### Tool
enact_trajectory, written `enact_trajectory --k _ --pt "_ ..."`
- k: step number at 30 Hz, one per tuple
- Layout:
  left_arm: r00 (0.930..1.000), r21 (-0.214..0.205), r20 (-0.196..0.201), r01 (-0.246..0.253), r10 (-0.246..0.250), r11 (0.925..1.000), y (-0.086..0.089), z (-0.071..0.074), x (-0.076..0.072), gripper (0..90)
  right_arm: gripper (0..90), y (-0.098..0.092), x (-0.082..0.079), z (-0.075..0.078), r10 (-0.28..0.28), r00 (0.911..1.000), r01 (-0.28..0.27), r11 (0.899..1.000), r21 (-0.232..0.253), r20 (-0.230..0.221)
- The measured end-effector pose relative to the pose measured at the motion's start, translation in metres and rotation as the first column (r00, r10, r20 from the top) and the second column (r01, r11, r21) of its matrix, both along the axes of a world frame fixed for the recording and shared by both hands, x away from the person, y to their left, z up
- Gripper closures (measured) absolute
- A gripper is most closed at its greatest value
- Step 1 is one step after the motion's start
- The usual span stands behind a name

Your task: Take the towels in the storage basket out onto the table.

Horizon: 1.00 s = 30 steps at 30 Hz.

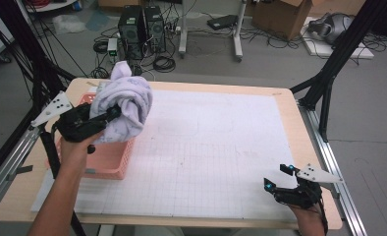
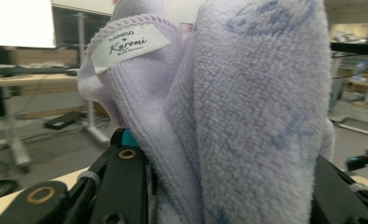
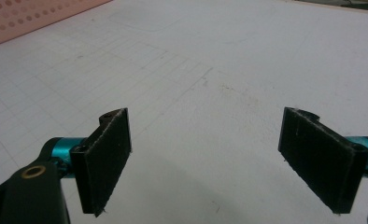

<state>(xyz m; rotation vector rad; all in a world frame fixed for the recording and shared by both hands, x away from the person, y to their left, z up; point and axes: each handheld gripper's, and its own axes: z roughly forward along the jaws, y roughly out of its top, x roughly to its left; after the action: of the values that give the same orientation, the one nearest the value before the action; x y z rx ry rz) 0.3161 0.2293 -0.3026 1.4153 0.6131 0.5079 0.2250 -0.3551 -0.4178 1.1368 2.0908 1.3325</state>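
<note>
Left tool (image 1: pixel 114 112) pinches bunched lilac terry towel (image 1: pixel 125 101), held above pink perforated plastic basket (image 1: pixel 114 162) at table's left; open gridded mat lies rightward. Right tool (image 1: pixel 280 178) spread, empty, well apart.

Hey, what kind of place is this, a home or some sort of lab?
Most likely a lab or workshop: a black metal frame surrounds the wooden table with its white grid mat, and black computer towers and tangled cables sit on the grey floor.

A white label (image 2: pixel 130 47) sewn on the lilac towel (image 2: pixel 247 116) reads "MINISO" and "Kuromi"
</note>
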Motion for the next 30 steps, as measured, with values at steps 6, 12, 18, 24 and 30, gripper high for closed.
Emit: enact_trajectory --k 6,12,18,24,30 --pt "0.9955 0.013 -0.001 0.095 -0.095 0.9954 -0.038 -0.001 0.0 59.0 15.9 0.0 0.0 0.0 0.001 1.0 -0.001 1.0 0.003 -0.002" --pt "0.9871 0.032 -0.028 0.159 -0.158 0.9868 -0.074 -0.01 0.006 58.9 15.9 0.0 0.001 0.0 0.004 1.0 -0.004 1.0 0.002 0.0" --pt "0.9764 0.055 -0.068 0.209 -0.205 0.9765 -0.111 -0.027 0.016 58.8 15.9 0.0 0.001 -0.001 0.005 1.0 -0.005 1.0 0.001 -0.006" --pt "0.962 0.087 -0.121 0.256 -0.245 0.9628 -0.146 -0.048 0.025 58.9 15.9 -0.001 0.002 -0.002 0.007 0.9999 -0.007 1.0 0.001 -0.01" --pt "0.9447 0.127 -0.181 0.298 -0.273 0.946 -0.181 -0.07 0.033 58.9 15.9 -0.001 0.002 -0.003 0.01 0.9999 -0.01 1.0 0.0 -0.011"
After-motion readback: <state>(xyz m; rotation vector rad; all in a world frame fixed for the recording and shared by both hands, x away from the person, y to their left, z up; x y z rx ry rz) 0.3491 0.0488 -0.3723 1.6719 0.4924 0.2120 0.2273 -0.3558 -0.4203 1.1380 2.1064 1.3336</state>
